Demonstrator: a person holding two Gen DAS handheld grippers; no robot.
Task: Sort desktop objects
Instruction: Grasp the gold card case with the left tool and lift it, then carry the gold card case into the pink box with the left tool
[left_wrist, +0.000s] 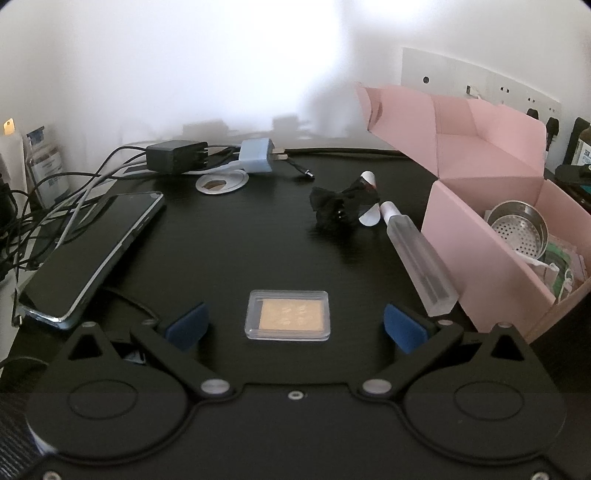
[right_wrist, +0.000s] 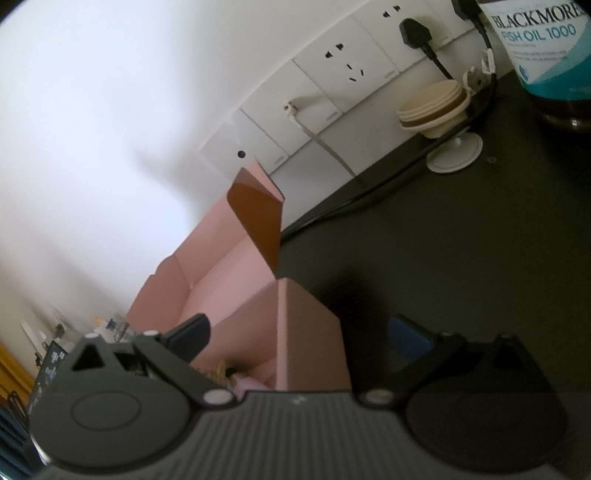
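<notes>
Jaws on both grippers stand spread wide and hold nothing. Across the black desk (left_wrist: 229, 240), the biggest thing is a pink cardboard box (left_wrist: 476, 258) with its flaps up, at the right side; inside it sit a perforated metal strainer (left_wrist: 517, 225) and some packets. A dark smartphone (left_wrist: 92, 254) lies at the left edge, with a black charger (left_wrist: 173, 157) and a pale blue plug adapter (left_wrist: 256, 155) among tangled cables at the back. A long clear tube-shaped bottle (left_wrist: 421, 262) lies just beside the box wall, and a black bow hair clip (left_wrist: 340, 203) rests near its cap. Smallest is a clear plastic case with a tan card inside (left_wrist: 287, 314), flat on the desk directly between the left gripper (left_wrist: 293, 325) pads, not touched. The right gripper (right_wrist: 299, 339) hovers tilted over the box corner.

The step in hand looks like picking up the small case. Next, the left jaws likely need to lower, close on its short sides, then carry it to the box.
</notes>
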